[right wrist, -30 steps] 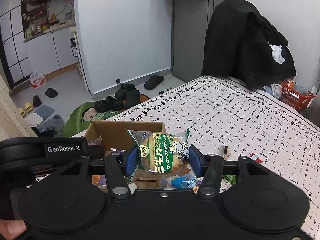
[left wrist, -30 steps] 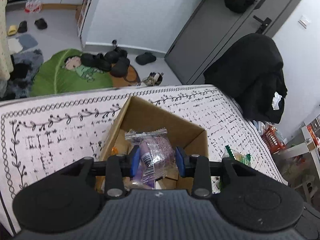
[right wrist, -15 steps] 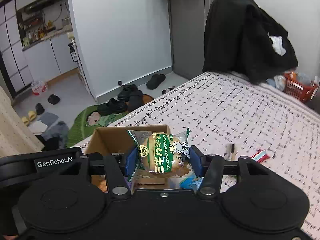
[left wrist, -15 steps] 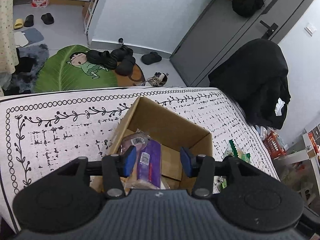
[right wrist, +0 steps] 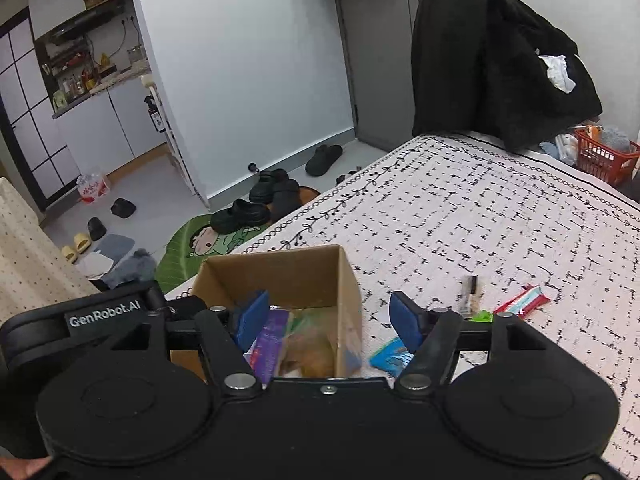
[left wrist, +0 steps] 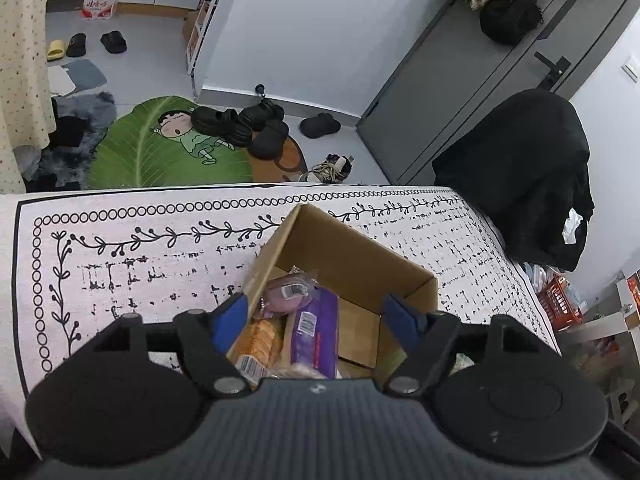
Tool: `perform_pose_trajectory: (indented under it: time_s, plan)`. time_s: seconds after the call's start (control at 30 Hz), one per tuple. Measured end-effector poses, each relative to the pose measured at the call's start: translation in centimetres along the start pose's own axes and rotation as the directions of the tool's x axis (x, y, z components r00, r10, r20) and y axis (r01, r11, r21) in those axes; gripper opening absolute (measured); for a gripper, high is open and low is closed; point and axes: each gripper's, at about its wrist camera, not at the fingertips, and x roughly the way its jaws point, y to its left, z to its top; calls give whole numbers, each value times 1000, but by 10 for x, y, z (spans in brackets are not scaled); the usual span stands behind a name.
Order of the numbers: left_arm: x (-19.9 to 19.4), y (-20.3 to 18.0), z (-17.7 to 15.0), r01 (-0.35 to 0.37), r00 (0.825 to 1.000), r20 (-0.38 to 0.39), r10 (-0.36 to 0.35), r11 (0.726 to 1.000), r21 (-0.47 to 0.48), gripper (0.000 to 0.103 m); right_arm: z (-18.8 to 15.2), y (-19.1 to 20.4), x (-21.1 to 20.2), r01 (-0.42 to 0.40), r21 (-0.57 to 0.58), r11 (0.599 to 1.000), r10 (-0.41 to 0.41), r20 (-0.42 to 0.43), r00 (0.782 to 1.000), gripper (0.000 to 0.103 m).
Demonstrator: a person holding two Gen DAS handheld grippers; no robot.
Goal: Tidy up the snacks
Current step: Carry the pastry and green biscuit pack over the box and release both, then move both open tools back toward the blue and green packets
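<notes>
Left hand-held gripper point(left wrist: 316, 314): spread wide, holding nothing, above the box point(left wrist: 352, 256).
Right hand-held gripper point(right wrist: 330, 318): spread wide, holding nothing, over the same box point(right wrist: 280, 280).
Box: on the bed point(right wrist: 480, 208), holding a purple pack point(left wrist: 314, 332) and an orange pack point(left wrist: 256, 342).
Loose snacks: blue pack point(right wrist: 390, 354) and red pack point(right wrist: 522, 304) on the bed, right of the box.

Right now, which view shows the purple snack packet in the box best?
The left wrist view: the purple snack packet lies sharp in the cardboard box, barcode visible. The right wrist view shows only a blurred purple strip beside a blue fingertip pad.
</notes>
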Motion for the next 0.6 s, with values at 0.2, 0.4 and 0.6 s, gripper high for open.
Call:
perform_pose_trajectory:
  time_s: [0.2,0.4,0.6]
  plan:
    - [1,-11,-5,15,1000,-6,-15,998,54,81,-5,-19,-9,27,12,1000,-27,7,1000,72]
    - [3,-21,-12,13,1000,-13,-11,996,87,85,-10,-41,-16,57,27,998,-57,2,998,77]
    - [-1,-37,-21,25,999,19,-28,988,150,95,-19,-68,-27,88,37,995,-89,6,996,85]
